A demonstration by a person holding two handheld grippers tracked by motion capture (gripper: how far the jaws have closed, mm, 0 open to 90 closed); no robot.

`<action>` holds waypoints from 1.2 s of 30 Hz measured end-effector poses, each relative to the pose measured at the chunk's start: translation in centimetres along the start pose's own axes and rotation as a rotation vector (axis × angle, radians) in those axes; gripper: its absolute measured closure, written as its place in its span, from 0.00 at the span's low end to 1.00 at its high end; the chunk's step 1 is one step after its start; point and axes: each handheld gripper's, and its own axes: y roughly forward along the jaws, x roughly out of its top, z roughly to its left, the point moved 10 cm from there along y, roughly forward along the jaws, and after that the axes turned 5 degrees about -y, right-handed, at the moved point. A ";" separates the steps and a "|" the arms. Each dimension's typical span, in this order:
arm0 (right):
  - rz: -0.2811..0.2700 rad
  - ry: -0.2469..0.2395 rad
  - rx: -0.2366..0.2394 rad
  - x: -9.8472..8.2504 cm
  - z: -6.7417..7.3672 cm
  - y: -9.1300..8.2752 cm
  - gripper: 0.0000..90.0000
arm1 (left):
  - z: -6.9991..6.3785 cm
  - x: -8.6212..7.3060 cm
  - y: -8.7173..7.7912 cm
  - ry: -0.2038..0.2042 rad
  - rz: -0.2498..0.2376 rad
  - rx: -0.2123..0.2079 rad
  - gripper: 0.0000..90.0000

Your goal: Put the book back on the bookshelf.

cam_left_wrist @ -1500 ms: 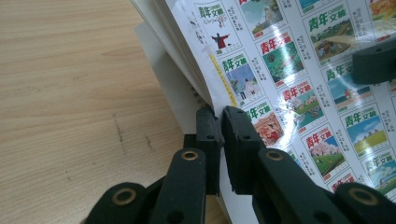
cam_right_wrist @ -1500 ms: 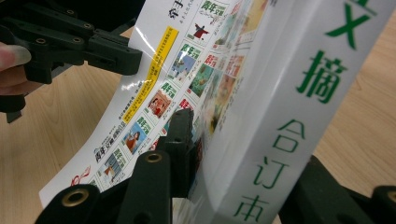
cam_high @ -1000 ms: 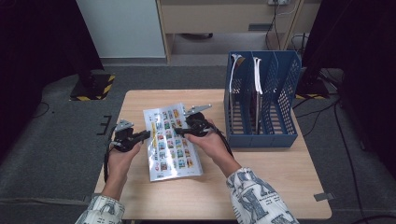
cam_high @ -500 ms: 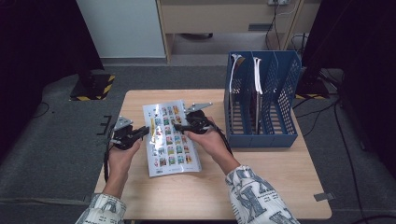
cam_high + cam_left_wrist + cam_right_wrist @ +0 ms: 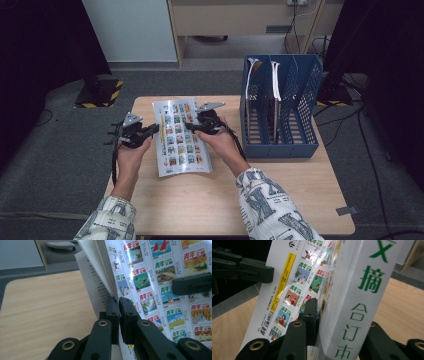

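Observation:
A thick paperback book [image 5: 180,137], its cover printed with rows of small coloured pictures, hangs tilted just above the wooden table [image 5: 225,200]. My left gripper [image 5: 155,129] holds its left edge. In the left gripper view the jaws [image 5: 118,306] are shut on the edge of the picture cover [image 5: 160,277], with a white text page [image 5: 92,277] fanning out beside them. My right gripper [image 5: 189,126] clamps the right side. In the right gripper view its jaws [image 5: 342,315] straddle the white spine [image 5: 362,290] with green characters, one finger [image 5: 310,312] pressing on the cover.
A blue slotted file rack [image 5: 280,149] stands on the table's right part with two books upright in its left slots. Bare wood lies near the front edge. Grey carpet surrounds the table, and a cabinet stands beyond it.
Both hands have lifted the book slightly and carried it a little away from the person. Both grips look unchanged.

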 end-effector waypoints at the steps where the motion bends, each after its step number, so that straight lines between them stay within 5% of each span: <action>1: -0.004 -0.001 -0.004 0.2 -0.2 0.1 0.78 | 0.0 0.3 0.2 0.002 -0.004 0.004 0.96; 20: -0.074 -0.028 -0.023 -0.3 -0.5 -0.6 0.78 | -1.2 0.3 -0.5 0.013 -0.052 0.001 0.96; 36: -0.150 -0.039 -0.075 1.5 -1.7 0.1 0.79 | -1.1 2.2 0.3 0.020 -0.083 0.021 0.96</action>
